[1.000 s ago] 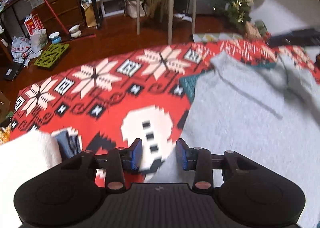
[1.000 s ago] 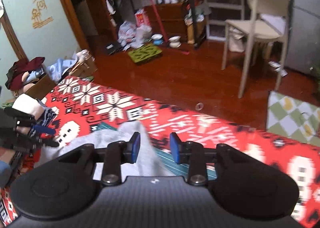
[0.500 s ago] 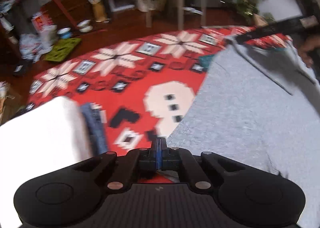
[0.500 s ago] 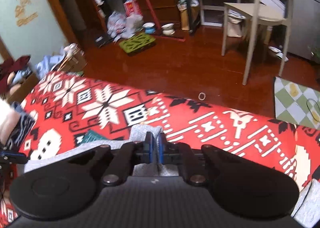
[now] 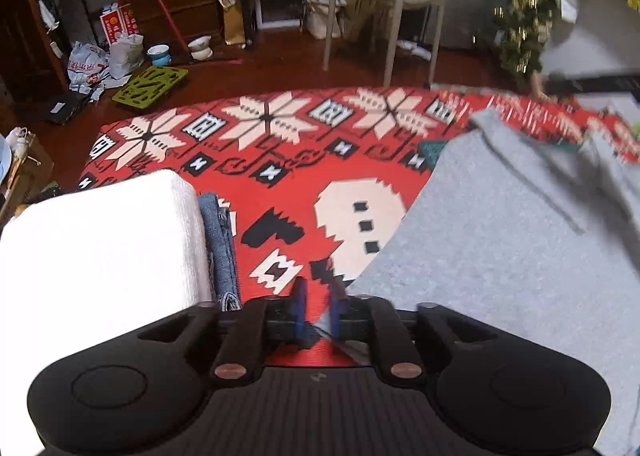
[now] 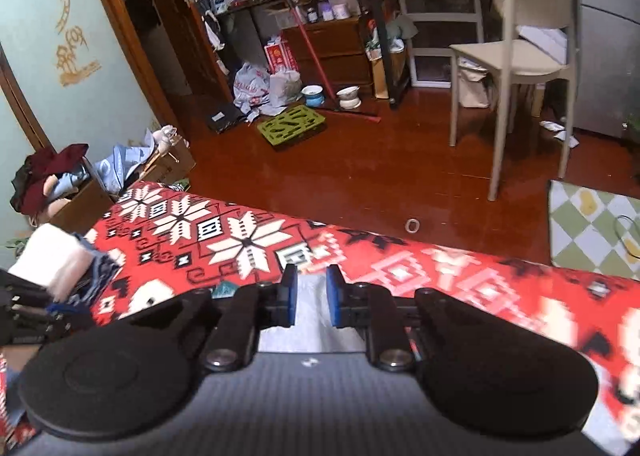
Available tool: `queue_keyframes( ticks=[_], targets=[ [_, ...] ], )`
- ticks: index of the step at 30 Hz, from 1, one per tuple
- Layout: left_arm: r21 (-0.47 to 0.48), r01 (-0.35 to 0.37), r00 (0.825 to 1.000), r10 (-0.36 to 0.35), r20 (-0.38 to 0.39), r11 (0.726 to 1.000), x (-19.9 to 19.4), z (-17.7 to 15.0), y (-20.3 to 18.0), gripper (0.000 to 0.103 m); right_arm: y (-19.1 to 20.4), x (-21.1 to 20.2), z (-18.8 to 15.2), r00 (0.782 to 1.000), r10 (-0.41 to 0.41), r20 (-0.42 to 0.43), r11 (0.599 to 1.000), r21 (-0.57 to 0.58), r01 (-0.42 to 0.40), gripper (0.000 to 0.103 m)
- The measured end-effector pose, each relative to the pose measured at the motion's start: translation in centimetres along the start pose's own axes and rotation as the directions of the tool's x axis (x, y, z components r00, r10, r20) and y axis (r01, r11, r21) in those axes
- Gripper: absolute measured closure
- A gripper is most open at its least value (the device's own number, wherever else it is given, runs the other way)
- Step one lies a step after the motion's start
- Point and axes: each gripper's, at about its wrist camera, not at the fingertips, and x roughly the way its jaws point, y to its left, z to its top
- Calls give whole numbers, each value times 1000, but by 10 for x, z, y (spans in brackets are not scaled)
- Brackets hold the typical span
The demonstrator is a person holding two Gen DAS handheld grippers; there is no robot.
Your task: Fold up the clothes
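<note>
Two black two-finger grippers, left point(image 5: 319, 310) and right point(image 6: 311, 298): jaws just reopened, slightly parted over grey knit sweatshirt point(image 5: 500, 248); possibly no grip.

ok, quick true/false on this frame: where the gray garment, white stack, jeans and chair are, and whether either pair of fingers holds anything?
1. The gray garment lies on the red patterned blanket. True.
2. The white folded stack sits right of the gray garment. False: left of it.
3. Folded jeans lie beside the white stack. True.
4. The chair lies tipped over. False: upright.
5. The left gripper fingers clamp the white stack. False: parted, over blanket.
</note>
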Motion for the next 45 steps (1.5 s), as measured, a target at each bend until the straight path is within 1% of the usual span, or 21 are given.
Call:
queue_keyframes(
  ticks=[4,6,7,9,12,14,16,19,23,26,27,28,30,31,34,36,38,40,42,43,45],
  targets=[
    [-9,19,999,-19,29,1000,-17,0,-11,79,-32,-66,-16,997,-70,-20,997,20,70,85],
    [-12,34,998,-34,45,999,-26,0,-18,74,-53,-98,-28,992,-121,-27,992,40,122,85],
    [-13,40,998,-40,53,999,-30,-1,-23,73,-64,-114,-34,989,-147,-31,988,50,148,85],
    [-9,49,997,-48,63,999,-34,-2,-35,73,-90,-144,-48,978,-206,-43,975,71,209,85],
    [7,60,995,-61,74,998,-37,-4,-57,71,-133,-184,-78,956,-283,-74,947,138,291,84],
    [8,74,994,-75,78,997,-35,-7,-73,70,-159,-201,-98,940,-330,-91,924,171,341,82],
    [1,95,991,-95,91,995,-32,-9,-91,70,-184,-210,-120,924,-363,-117,900,212,380,78],
    [-36,135,983,-130,128,990,-26,-15,-114,70,-209,-213,-154,904,-396,-162,871,248,425,78],
    [-95,195,968,-177,178,976,-14,-25,-139,67,-226,-211,-187,890,-415,-190,847,275,454,78],
    [-83,203,963,-183,200,976,-3,-31,-153,66,-225,-210,-198,893,-418,-167,860,244,448,77],
    [-77,201,962,-182,206,977,2,-33,-156,67,-222,-208,-198,888,-430,-164,861,221,458,80],
    [-72,199,961,-181,210,977,6,-34,-158,67,-219,-206,-199,883,-440,-161,862,198,466,101],
    [-68,199,961,-181,210,978,15,-36,-159,67,-213,-204,-197,877,-455,-154,863,164,477,100],
    [-66,202,961,-185,206,977,18,-36,-159,67,-211,-204,-197,864,-481,-150,853,147,500,100],
    [-45,213,959,-200,203,976,21,-34,-160,67,-217,-206,-195,840,-521,-151,819,192,541,100],
    [-25,212,956,-202,211,977,22,-34,-161,67,-219,-209,-195,840,-518,-162,813,213,542,99],
    [-4,208,954,-202,222,978,22,-34,-161,67,-217,-212,-194,834,-524,-172,805,218,551,94],
    [1,209,952,-204,230,978,22,-33,-160,67,-213,-220,-188,829,-540,-144,793,244,559,85],
    [-16,219,948,-209,240,976,22,-32,-156,67,-208,-228,-175,835,-542,-98,792,273,546,84],
    [-28,229,945,-216,245,973,22,-31,-154,67,-206,-228,-166,847,-526,-76,801,289,524,84],
    [-45,245,941,-226,253,968,22,-30,-151,67,-203,-218,-147,887,-459,-43,834,324,447,84]
  ],
)
